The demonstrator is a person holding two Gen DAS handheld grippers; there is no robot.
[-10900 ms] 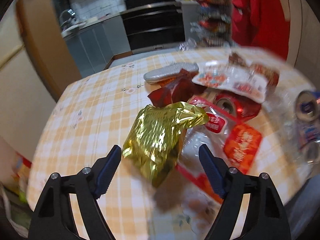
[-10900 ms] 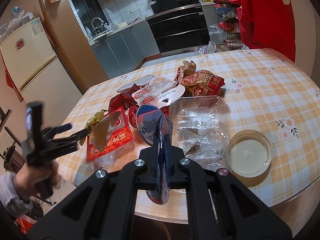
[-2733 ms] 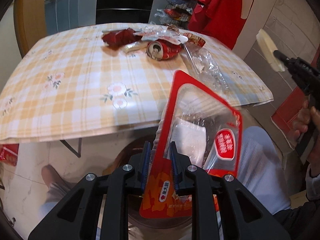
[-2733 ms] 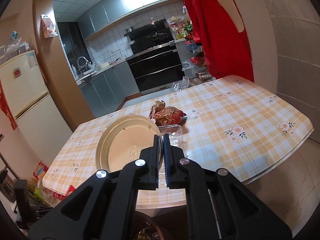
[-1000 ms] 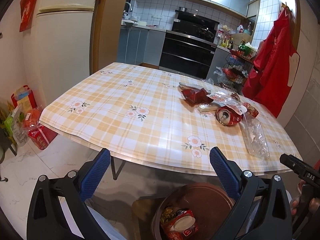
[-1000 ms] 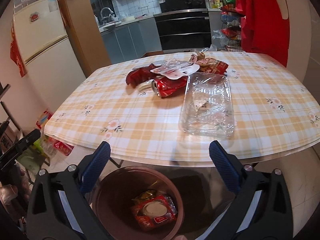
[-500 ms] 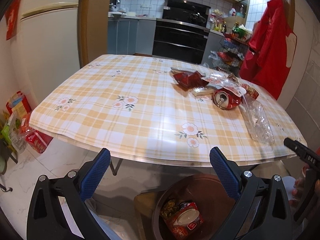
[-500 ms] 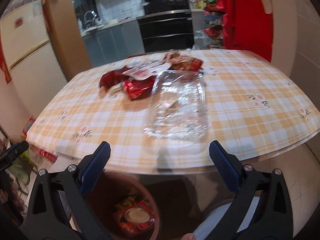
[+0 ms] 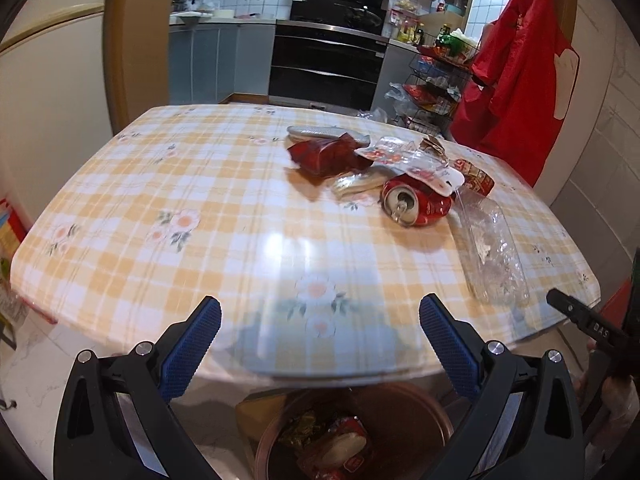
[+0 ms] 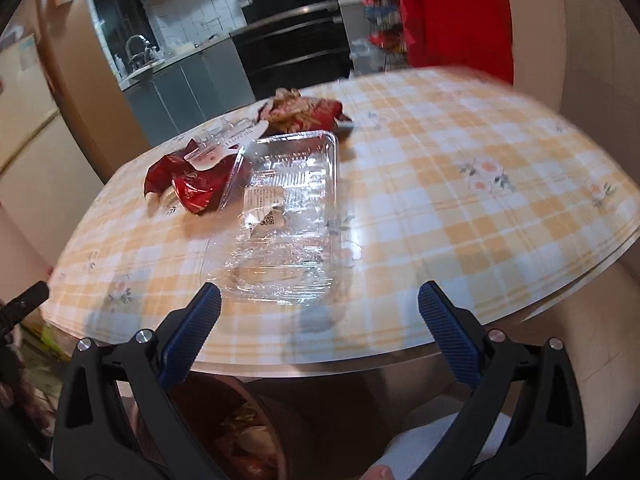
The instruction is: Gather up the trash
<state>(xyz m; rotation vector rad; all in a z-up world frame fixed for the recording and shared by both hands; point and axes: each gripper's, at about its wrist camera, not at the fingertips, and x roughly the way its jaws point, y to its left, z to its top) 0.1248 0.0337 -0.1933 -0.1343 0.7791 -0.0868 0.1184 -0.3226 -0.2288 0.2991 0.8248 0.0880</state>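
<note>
My left gripper [image 9: 320,320] spread wide, bare cloth from the table's [image 9: 160,200] near edge to the left edge, nothing in my way. Far right: can [image 9: 418,204], red wrappers [image 9: 324,154], clear tray [image 9: 494,256] crowd that side. My right gripper [image 10: 319,312] parted too, tray touching its left finger; right edge free. Bin [image 9: 404,412] below near edge.

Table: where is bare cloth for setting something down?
Free: the table's left half, left of the red can, and right of the clear tray. Crowded: the far middle, where wrappers, can and tray bunch.
</note>
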